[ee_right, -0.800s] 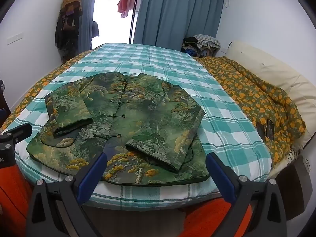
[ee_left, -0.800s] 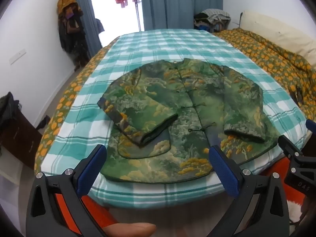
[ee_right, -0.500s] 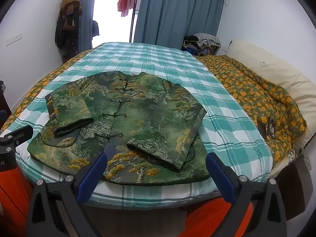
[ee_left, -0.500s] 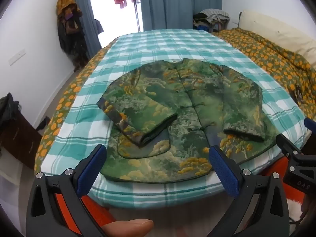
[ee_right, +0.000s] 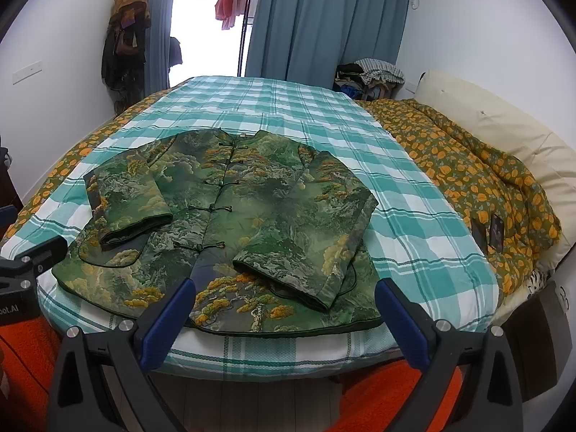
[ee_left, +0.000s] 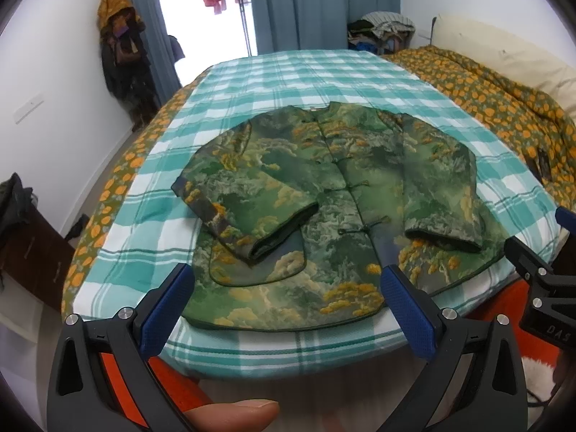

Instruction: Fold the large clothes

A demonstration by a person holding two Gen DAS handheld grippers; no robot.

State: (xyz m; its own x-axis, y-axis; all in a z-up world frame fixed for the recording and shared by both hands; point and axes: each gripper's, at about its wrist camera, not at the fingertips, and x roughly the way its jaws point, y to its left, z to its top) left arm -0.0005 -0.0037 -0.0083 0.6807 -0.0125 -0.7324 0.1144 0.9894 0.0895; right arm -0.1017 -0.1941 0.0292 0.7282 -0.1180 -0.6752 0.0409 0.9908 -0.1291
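Left wrist view
Left gripper [ee_left: 288,306]: jaws spread wide, blue pads apart, nothing between them; it hangs over the near edge of the bed, short of the cloth.
Jacket [ee_left: 334,198]: green brocade with yellow tree patches, lying flat and face up on the checked sheet, collar toward the window, hem toward the camera, front fastened with knot buttons down the middle.
Sleeves: both folded in over the front; the one on the left of this view [ee_left: 248,212] lies slanted across the chest with its cuff near the lower pocket curve, the one on the right [ee_left: 442,194] runs straight down the side.
Checked sheet [ee_left: 295,75]: teal and white, spread over the bed.
Right gripper [ee_left: 540,273]: only its black frame shows at the right edge, beside the jacket's hem corner.
Fingertip [ee_left: 230,414]: a person's, at the bottom edge under the gripper.

Right wrist view
Right gripper [ee_right: 286,307]: jaws wide apart, empty, poised over the near bed edge just in front of the hem.
Jacket [ee_right: 252,216]: same flat position, hem close to the mattress edge, well left of the quilt.
Orange-flowered quilt [ee_right: 468,165]: bunched along the right side of the bed against a cream pillow [ee_right: 504,122].
Blue curtains [ee_right: 324,18]: hanging behind the bed.
Left gripper [ee_right: 21,273]: black frame at the left edge, near the hem's left corner.
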